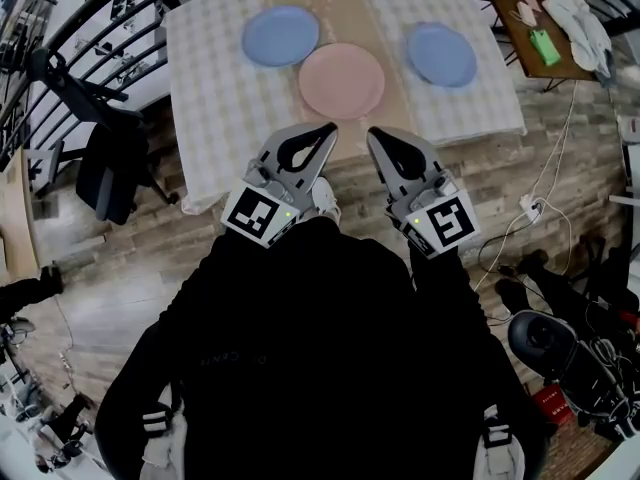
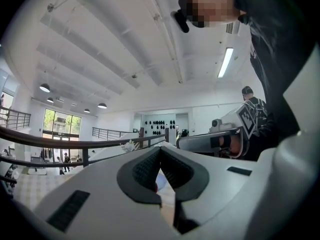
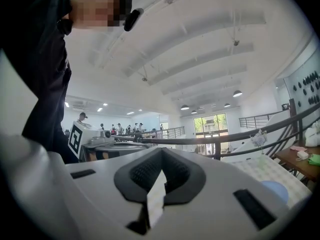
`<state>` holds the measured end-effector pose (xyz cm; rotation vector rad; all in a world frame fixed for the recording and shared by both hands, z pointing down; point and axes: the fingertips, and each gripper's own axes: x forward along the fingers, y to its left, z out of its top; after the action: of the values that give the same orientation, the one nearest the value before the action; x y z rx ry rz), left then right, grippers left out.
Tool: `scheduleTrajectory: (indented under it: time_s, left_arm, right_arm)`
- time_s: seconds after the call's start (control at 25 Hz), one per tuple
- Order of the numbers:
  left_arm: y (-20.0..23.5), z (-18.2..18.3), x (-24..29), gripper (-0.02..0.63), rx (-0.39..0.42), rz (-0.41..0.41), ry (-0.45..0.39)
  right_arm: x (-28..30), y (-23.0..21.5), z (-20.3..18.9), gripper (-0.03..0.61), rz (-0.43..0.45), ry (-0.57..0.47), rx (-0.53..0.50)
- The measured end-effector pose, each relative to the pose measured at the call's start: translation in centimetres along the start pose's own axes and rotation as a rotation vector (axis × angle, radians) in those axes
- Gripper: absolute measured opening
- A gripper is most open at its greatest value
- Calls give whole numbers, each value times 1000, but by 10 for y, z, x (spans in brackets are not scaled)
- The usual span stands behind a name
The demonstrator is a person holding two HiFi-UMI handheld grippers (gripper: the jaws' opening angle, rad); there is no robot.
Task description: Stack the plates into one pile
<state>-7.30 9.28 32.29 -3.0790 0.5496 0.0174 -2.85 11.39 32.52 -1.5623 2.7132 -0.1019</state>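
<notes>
Head view shows the left gripper point(image 1: 326, 130) and right gripper point(image 1: 376, 136), both closed on nothing, at the near edge of the table point(image 1: 200, 108), where the pink plate point(image 1: 341, 80) lies between the left blue plate point(image 1: 280, 36), perhaps touching it, and the right blue plate point(image 1: 441, 54), so the jaws should open before reaching a rim.

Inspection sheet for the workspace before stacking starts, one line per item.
Surface: table with checked cloth and tan runner.
Job's things: left blue plate, pink plate, right blue plate; all flat, none stacked.
Clutter: cloths and green item on side table.
Grippers: left gripper and right gripper shut, empty, short of the plates.
Cables: white cable to power strip on floor.
Surroundings: office chair, railing.
</notes>
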Motion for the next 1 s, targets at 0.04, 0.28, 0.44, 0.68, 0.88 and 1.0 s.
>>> scheduleTrajectory:
  time_s: [0.04,0.28,0.44,0.68,0.88,1.0]
  left_arm:
    - [10,0,8,20,-3,-1,1]
    - [62,-2,38,18,-18,13,2]
    - [91,-2,46,20,-38,43,3]
    - [115,-12,55,18,-65,123,12]
    - [139,-17,69,18,-96,244,37]
    - [149,-16,80,20,-85,297,39]
  right_arm:
    - [10,-8,1,6,2,8,3]
    - [55,-42,1,6,19,40,24]
    - [78,-56,-4,6,36,64,45]
    - [97,-80,-5,6,93,78,39]
    - [119,-105,-10,6,208,103,22]
    - [130,-120,-11,6,265,111,14]
